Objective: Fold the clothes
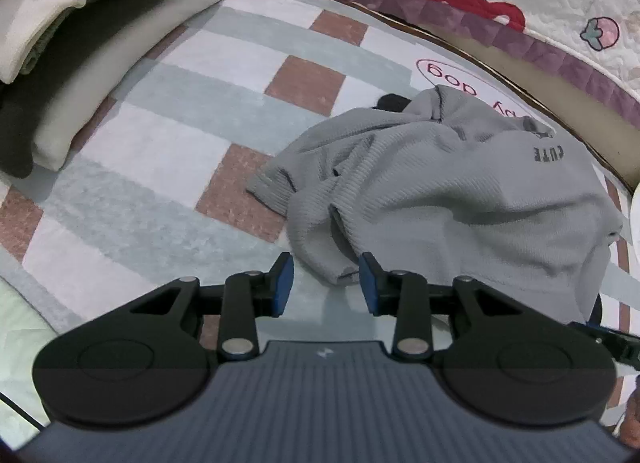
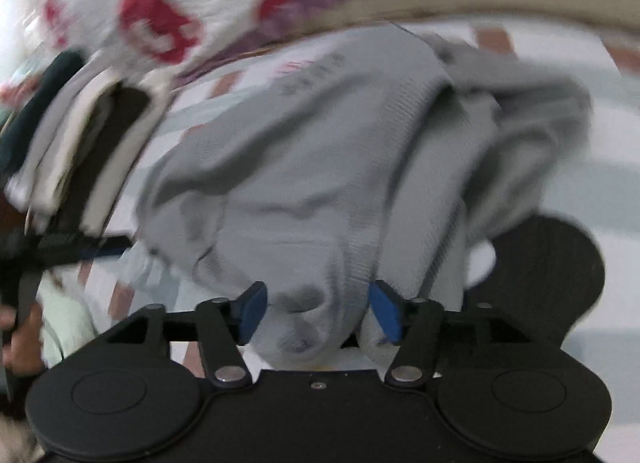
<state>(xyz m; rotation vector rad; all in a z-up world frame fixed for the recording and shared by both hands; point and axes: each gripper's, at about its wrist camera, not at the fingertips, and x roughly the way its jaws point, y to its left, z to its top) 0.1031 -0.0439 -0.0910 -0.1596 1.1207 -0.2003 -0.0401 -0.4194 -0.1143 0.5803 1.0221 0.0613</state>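
The grey top lies crumpled; the right gripper, wide, straddles its edge, while the left gripper waits open, just short.

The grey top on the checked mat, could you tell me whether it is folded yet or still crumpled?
Still crumpled. The grey top lies bunched in uneven ridges, one sleeve sticking out, unlike the flat folded stack nearby.

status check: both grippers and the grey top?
Left gripper open, empty, at hem of crumpled grey top. Right gripper open around a bunch of it, blurred view. Folded stack off to the side, not in the way.
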